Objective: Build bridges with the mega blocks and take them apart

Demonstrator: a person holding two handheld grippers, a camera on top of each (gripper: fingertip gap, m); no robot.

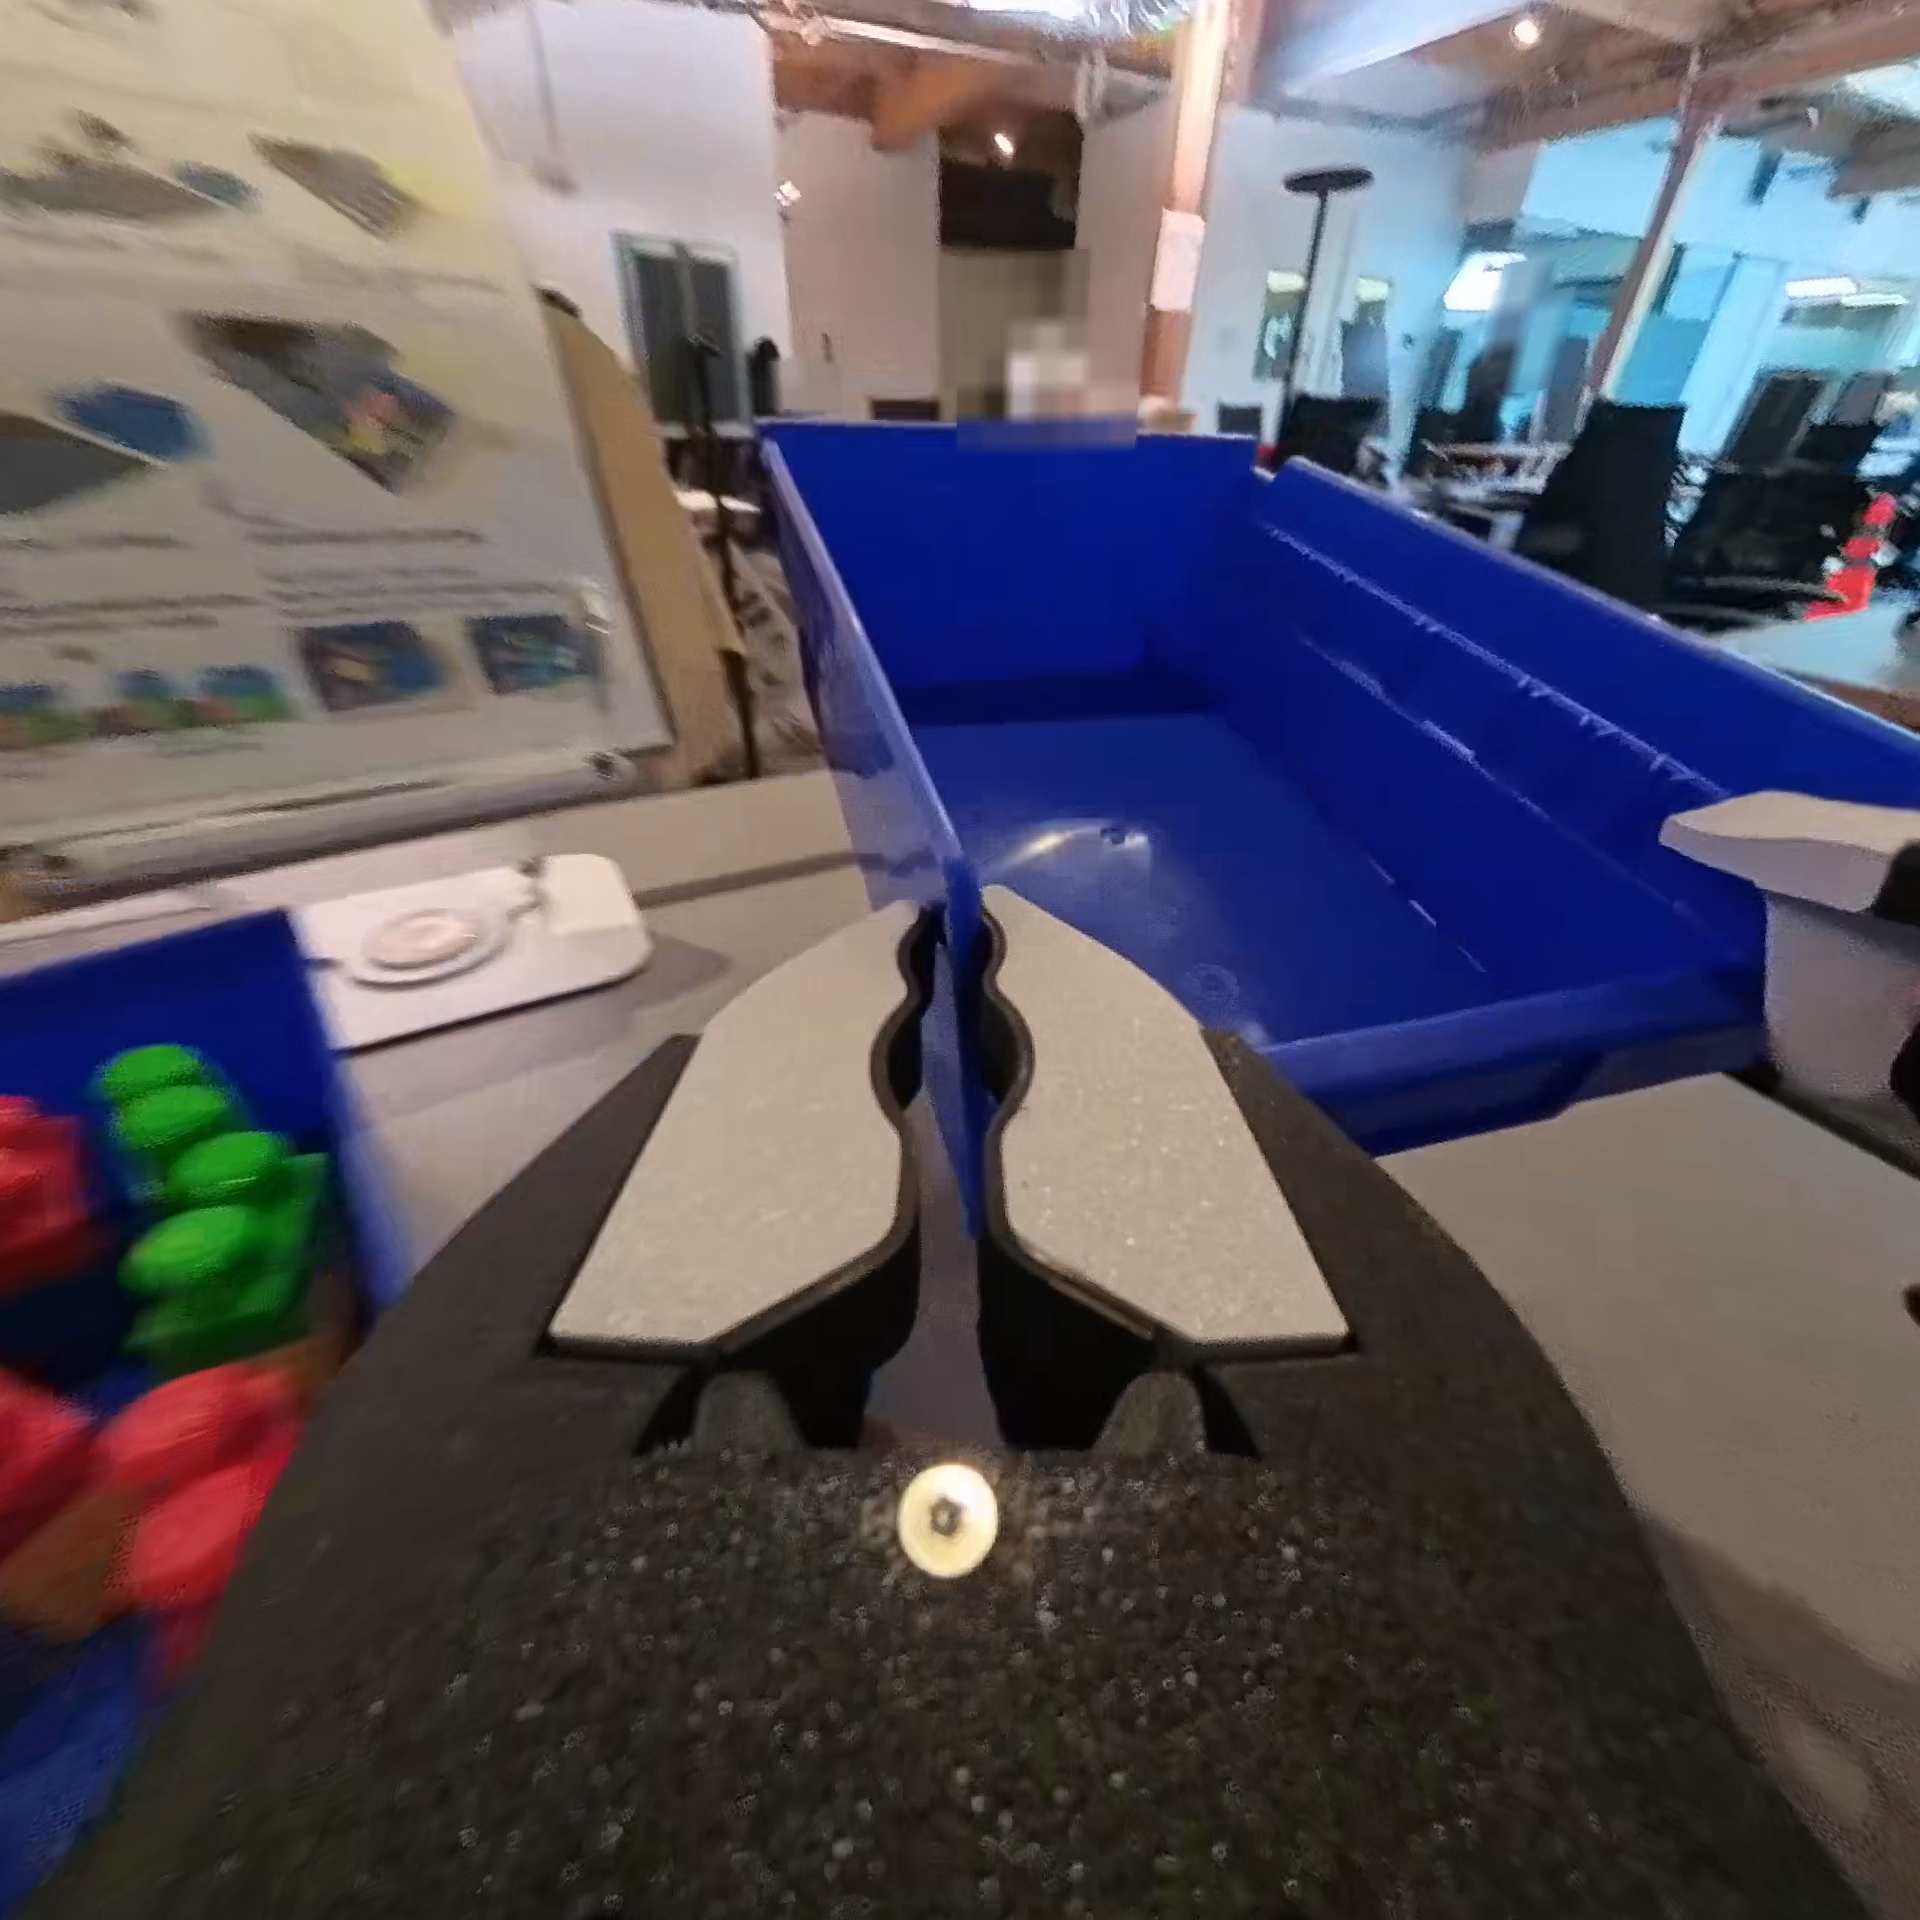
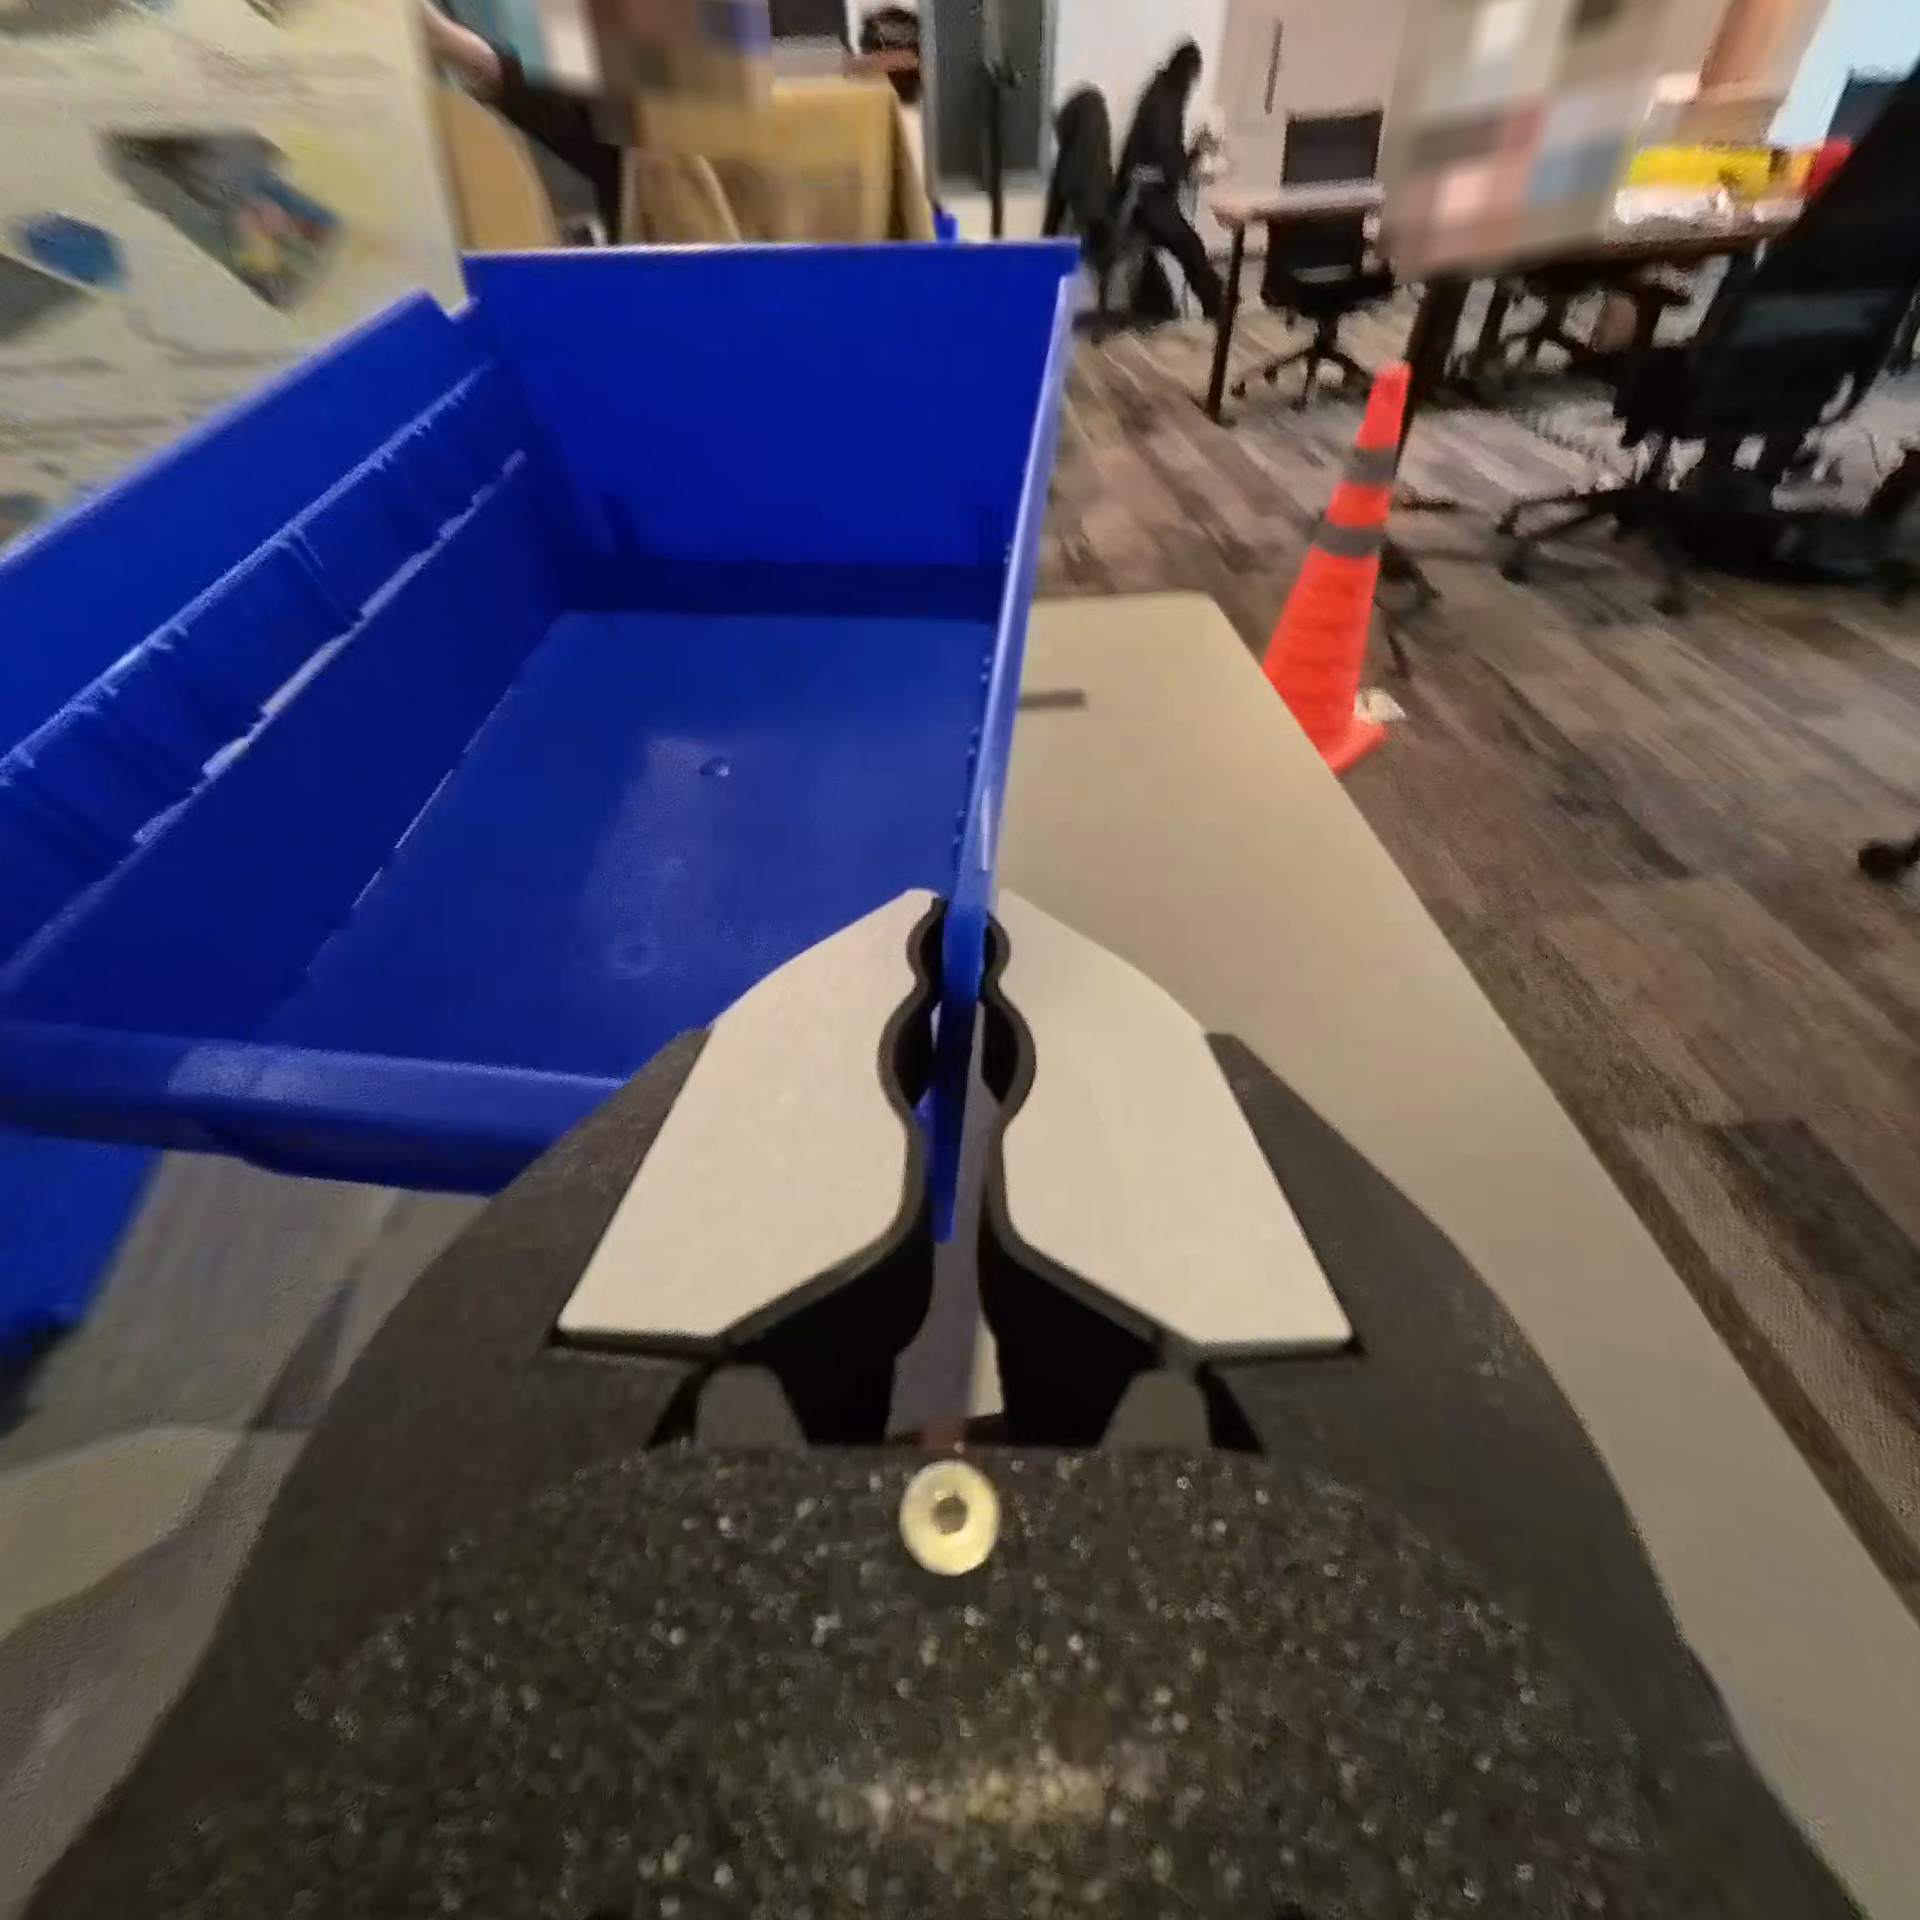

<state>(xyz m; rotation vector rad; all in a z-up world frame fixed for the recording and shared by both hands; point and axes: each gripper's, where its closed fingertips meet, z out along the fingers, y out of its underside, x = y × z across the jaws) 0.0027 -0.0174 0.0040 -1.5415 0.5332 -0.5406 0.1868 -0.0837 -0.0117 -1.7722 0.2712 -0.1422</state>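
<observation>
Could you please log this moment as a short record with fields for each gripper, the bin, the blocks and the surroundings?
left gripper: shut on the left side wall of the empty blue bin
right gripper: shut on the bin's right side wall
bin state: nothing inside; whether lifted or resting on the grey table cannot be told
blocks: green and red mega blocks in a second blue bin, left of the left gripper
nearby: orange cone on the floor beyond the table
bridge: none in view
</observation>
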